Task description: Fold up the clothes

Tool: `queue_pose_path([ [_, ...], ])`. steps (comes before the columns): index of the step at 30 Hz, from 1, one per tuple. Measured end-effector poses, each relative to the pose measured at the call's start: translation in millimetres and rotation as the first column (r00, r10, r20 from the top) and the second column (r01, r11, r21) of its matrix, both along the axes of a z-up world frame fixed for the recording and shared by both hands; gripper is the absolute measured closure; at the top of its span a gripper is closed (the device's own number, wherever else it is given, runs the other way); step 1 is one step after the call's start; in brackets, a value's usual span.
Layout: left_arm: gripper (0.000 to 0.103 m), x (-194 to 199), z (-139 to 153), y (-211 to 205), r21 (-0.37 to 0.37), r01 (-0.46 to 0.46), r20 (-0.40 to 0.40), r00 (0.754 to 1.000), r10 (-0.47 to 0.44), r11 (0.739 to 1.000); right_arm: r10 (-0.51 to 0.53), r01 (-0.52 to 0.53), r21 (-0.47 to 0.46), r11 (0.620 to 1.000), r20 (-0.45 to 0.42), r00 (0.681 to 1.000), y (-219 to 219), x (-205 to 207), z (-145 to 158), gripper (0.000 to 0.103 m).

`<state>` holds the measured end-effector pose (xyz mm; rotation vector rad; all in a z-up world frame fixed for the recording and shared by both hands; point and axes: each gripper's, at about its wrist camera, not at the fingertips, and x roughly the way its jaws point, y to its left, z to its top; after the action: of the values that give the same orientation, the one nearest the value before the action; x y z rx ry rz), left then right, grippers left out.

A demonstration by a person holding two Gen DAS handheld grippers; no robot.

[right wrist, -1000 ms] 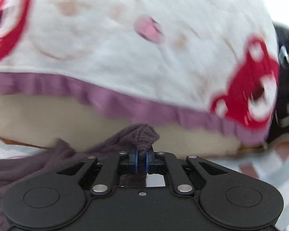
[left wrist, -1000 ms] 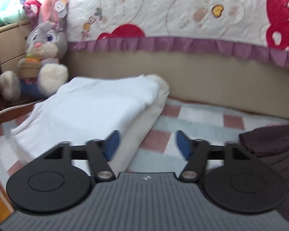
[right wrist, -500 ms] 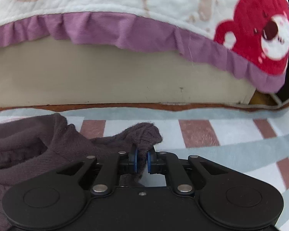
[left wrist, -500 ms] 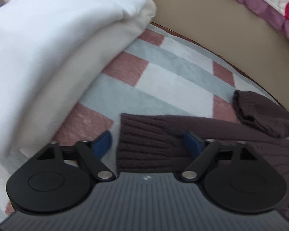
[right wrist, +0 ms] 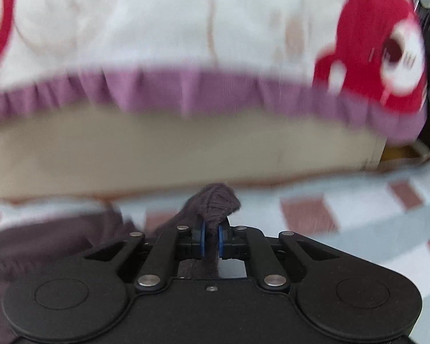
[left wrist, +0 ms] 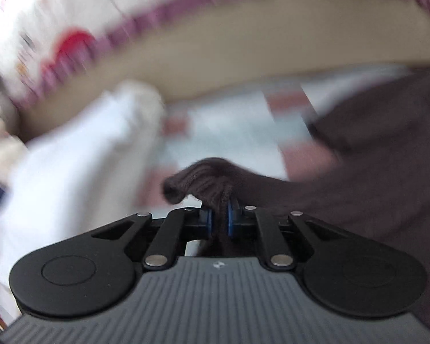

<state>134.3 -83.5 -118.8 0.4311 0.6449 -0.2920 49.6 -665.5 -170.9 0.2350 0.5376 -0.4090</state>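
A dark brown knitted sweater (left wrist: 372, 157) lies over the checked bedcover (left wrist: 238, 132) and fills the right of the left wrist view. My left gripper (left wrist: 219, 219) is shut on a ribbed fold of it, which bulges out above the blue pads. In the right wrist view the same sweater (right wrist: 57, 246) trails off to the left, and my right gripper (right wrist: 210, 240) is shut on another bunched edge of it that sticks up between the pads. Both views are blurred by motion.
A stack of folded white clothes (left wrist: 71, 166) lies to the left of the sweater. Behind it runs a beige bed board (right wrist: 157, 149) under a white quilt (right wrist: 186, 23) with red figures and a purple frill. The pink, grey and white checked cover (right wrist: 358, 218) stretches to the right.
My left gripper came down over the sweater's ribbed edge with wide jaws and has closed on it, then swung up. My right gripper kept its grip on the sweater throughout.
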Motion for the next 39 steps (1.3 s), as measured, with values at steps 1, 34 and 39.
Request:
queue_pose_path([
  [1, 0.094, 6.5, 15.6, 3.5, -0.021, -0.014, 0.052, 0.999, 0.015, 1.0, 0.0, 0.0, -0.001, 1.0, 0.053, 0.999, 3.2, -4.3, 10.5, 0.095],
  [34, 0.051, -157.2, -10.0, 9.8, -0.204, 0.335, -0.186, 0.909, -0.372, 0.92, 0.427, -0.119, 0.549, 0.828, -0.477, 0.768, 204.7, -139.5, 13.9, 0.033],
  [39, 0.051, -164.7, -10.6, 14.6, -0.163, 0.324, -0.169, 0.921, -0.35, 0.932, 0.19, -0.004, 0.263, 0.965, -0.685, 0.703, 240.3, -117.4, -24.6, 0.027],
])
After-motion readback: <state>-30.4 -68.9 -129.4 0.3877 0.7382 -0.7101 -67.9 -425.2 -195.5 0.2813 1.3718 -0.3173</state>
